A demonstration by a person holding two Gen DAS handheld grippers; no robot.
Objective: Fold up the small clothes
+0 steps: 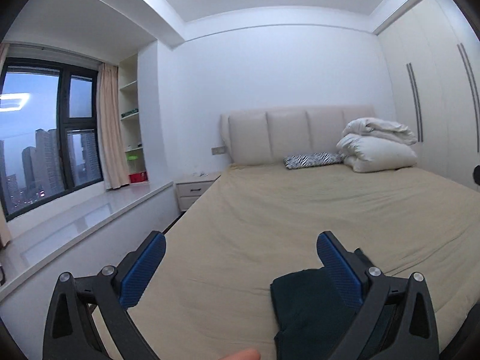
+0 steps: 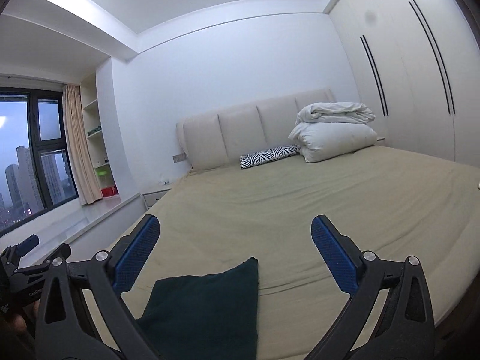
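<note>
A dark green folded garment lies flat on the beige bed sheet near the bed's near edge. In the left wrist view it sits low and right, partly behind my right-hand finger. In the right wrist view the garment lies low between the fingers, nearer the left one. My left gripper is open and empty, held above the sheet. My right gripper is open and empty too. The left gripper shows at the far left of the right wrist view.
A folded white duvet and a zebra-print pillow lie at the headboard. A wardrobe runs along the right. A nightstand, window ledge and window stand left of the bed.
</note>
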